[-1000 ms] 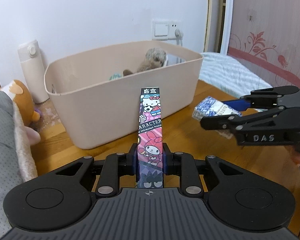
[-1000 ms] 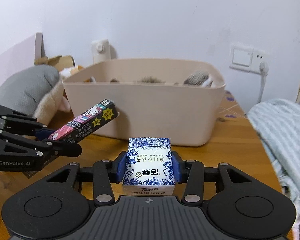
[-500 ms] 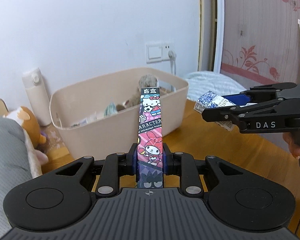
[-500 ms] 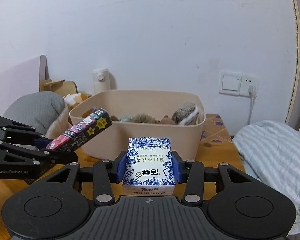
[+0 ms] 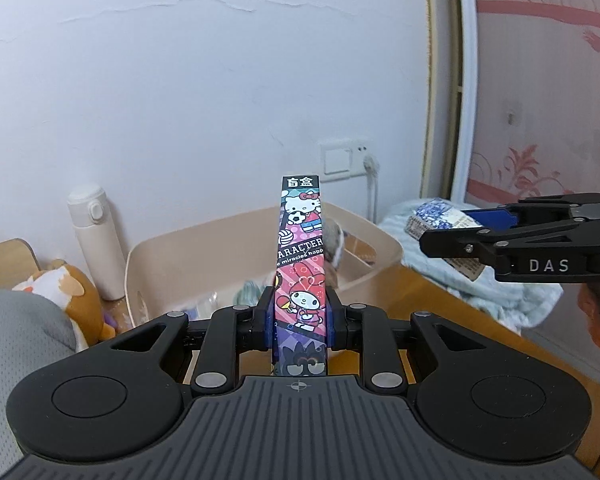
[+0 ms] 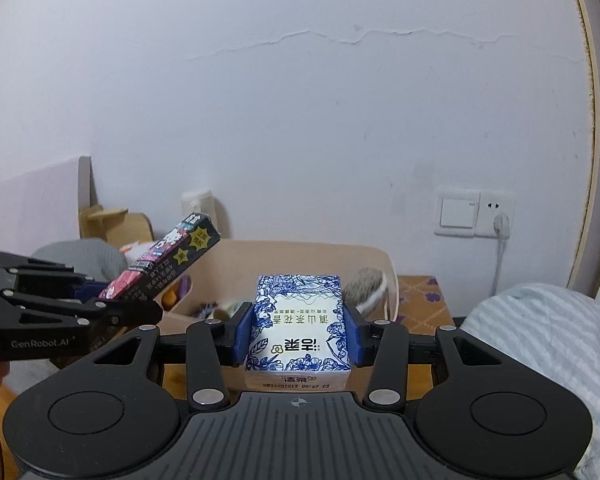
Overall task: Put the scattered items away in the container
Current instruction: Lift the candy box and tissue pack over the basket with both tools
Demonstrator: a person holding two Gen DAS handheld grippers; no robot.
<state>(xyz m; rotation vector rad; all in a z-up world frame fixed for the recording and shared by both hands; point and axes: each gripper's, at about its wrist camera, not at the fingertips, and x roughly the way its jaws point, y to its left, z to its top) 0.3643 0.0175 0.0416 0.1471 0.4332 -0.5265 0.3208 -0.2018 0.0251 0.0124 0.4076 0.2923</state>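
Note:
My left gripper (image 5: pixel 299 314) is shut on a long cartoon-printed blind box (image 5: pixel 301 264), held up in the air in front of the beige bin (image 5: pixel 172 258). The box also shows in the right wrist view (image 6: pixel 168 260), at the bin's left rim. My right gripper (image 6: pixel 298 326) is shut on a blue-and-white tissue pack (image 6: pixel 298 328), raised in front of the bin (image 6: pixel 300 250). In the left wrist view the pack (image 5: pixel 440 220) sits right of the bin. The bin holds a furry plush (image 6: pixel 366 288) and several small items.
A white thermos (image 5: pixel 96 240) stands left of the bin by the wall. A grey cushion (image 5: pixel 16 340) and an orange plush (image 5: pixel 66 292) lie at the left. A striped blue cloth (image 6: pixel 540 344) lies at the right. A wall socket with a cord (image 6: pixel 496 220) is behind.
Both grippers have risen with their items, so the bin now sits lower in both views and its inside shows more.

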